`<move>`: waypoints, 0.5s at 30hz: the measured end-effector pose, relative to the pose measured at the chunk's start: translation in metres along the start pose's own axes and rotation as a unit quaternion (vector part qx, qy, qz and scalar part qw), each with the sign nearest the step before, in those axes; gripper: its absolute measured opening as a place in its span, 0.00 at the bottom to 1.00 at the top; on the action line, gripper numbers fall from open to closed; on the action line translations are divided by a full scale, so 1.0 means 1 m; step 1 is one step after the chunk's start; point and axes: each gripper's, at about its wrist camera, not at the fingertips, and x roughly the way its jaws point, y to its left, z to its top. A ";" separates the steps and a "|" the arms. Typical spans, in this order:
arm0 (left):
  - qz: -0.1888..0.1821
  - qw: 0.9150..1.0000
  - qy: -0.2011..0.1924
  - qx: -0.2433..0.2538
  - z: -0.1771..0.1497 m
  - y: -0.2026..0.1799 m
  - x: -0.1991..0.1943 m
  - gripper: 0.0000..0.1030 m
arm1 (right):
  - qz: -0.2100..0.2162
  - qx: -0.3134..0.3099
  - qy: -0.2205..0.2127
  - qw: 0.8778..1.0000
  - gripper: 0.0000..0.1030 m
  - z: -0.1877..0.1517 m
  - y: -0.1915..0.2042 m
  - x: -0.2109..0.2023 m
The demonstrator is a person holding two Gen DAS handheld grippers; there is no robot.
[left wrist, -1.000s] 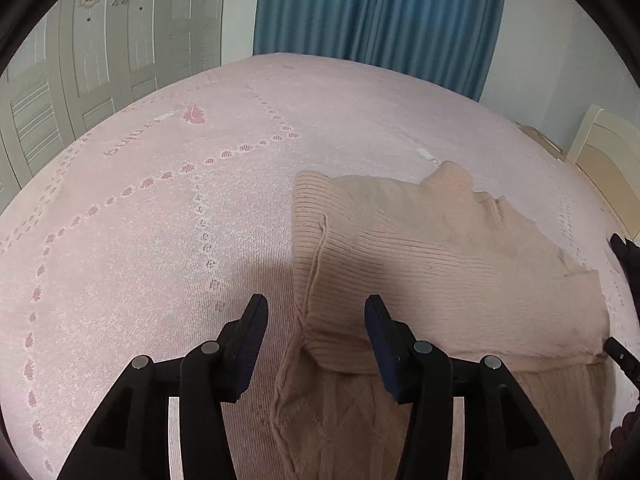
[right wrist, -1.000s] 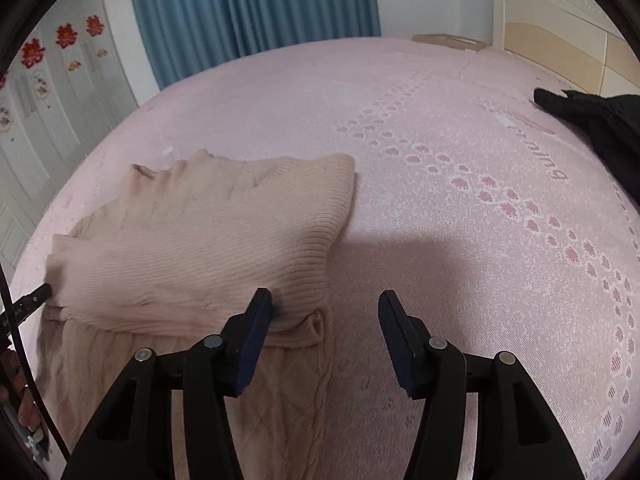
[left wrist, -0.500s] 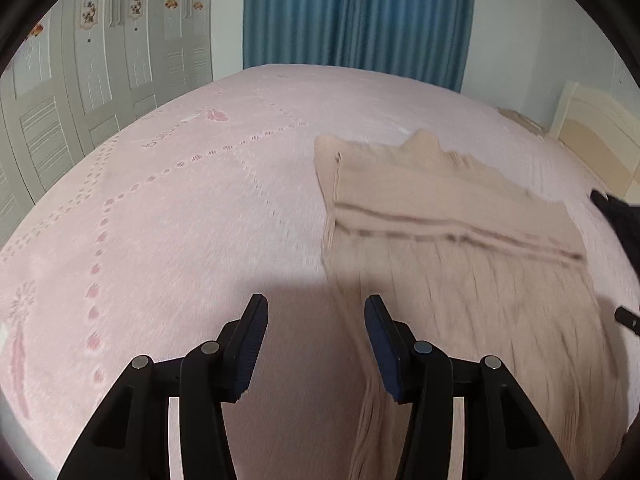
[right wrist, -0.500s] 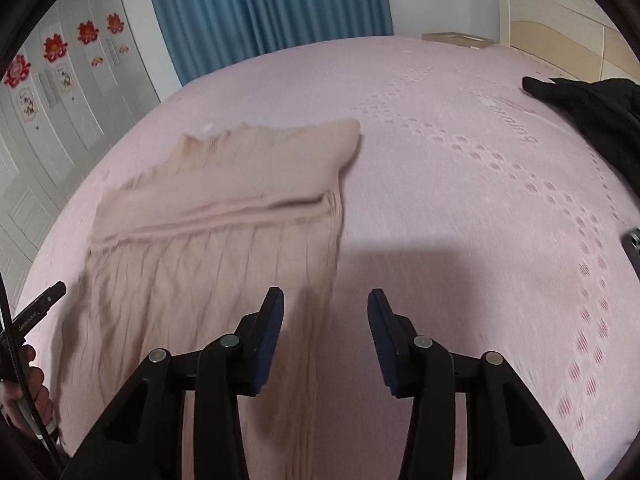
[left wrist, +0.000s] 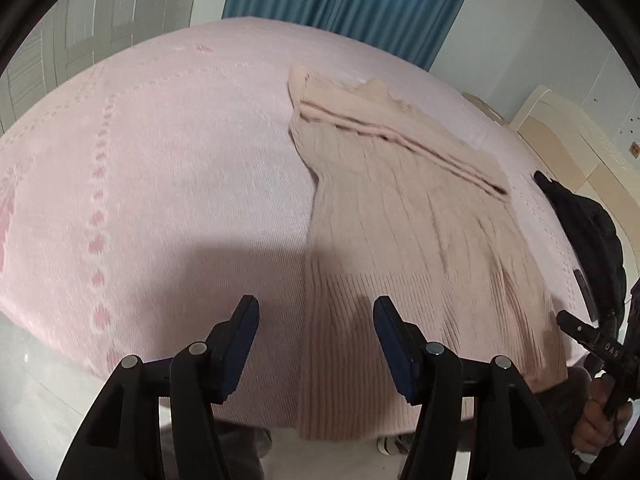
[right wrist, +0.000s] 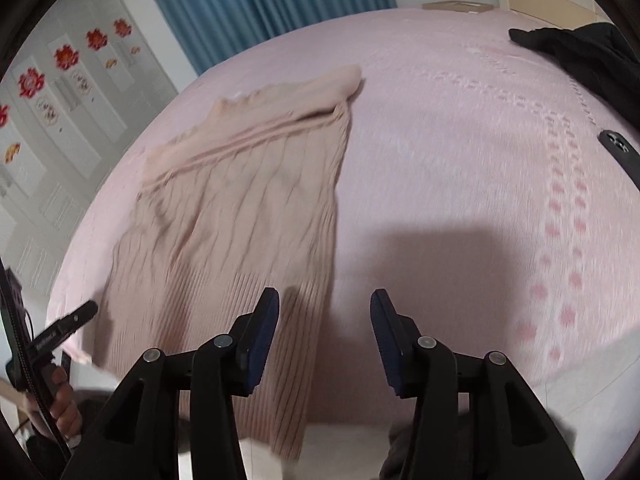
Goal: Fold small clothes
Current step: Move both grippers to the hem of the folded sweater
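Observation:
A beige ribbed knit garment (left wrist: 408, 240) lies lengthwise on the pink bed, its sleeves folded across the far end and its hem hanging over the near bed edge. It also shows in the right wrist view (right wrist: 240, 216). My left gripper (left wrist: 316, 340) is open and empty above the hem's left corner. My right gripper (right wrist: 324, 330) is open and empty above the hem's right corner. Each gripper appears at the edge of the other's view.
The pink bedspread (left wrist: 160, 184) covers the bed. A black garment (right wrist: 580, 52) lies at the right side of the bed and shows in the left wrist view (left wrist: 584, 224). Blue curtains (left wrist: 352, 4), white wardrobe doors (right wrist: 60, 92) and a cream headboard (left wrist: 560, 140) stand beyond.
Both grippers have pulled back from the folded sleeves toward the near bed edge. They now hover over the hem, and the whole garment is in view.

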 end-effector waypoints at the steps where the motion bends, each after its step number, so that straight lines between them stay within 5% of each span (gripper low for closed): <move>1: 0.006 1.000 -0.001 0.002 -0.002 -0.003 0.001 0.55 | -0.003 -0.006 0.004 1.000 0.46 -0.005 0.003 0.000; 9: 0.047 0.999 -0.007 0.022 -0.007 -0.027 0.013 0.52 | -0.044 -0.041 0.007 0.998 0.45 -0.017 0.026 0.013; 13: 0.027 1.000 -0.010 0.005 -0.004 -0.023 0.014 0.10 | -0.033 -0.064 0.006 0.997 0.06 -0.018 0.037 0.019; 15: 0.003 0.999 -0.017 -0.029 -0.001 -0.011 0.009 0.09 | -0.032 -0.072 -0.003 0.997 0.05 -0.016 0.038 0.016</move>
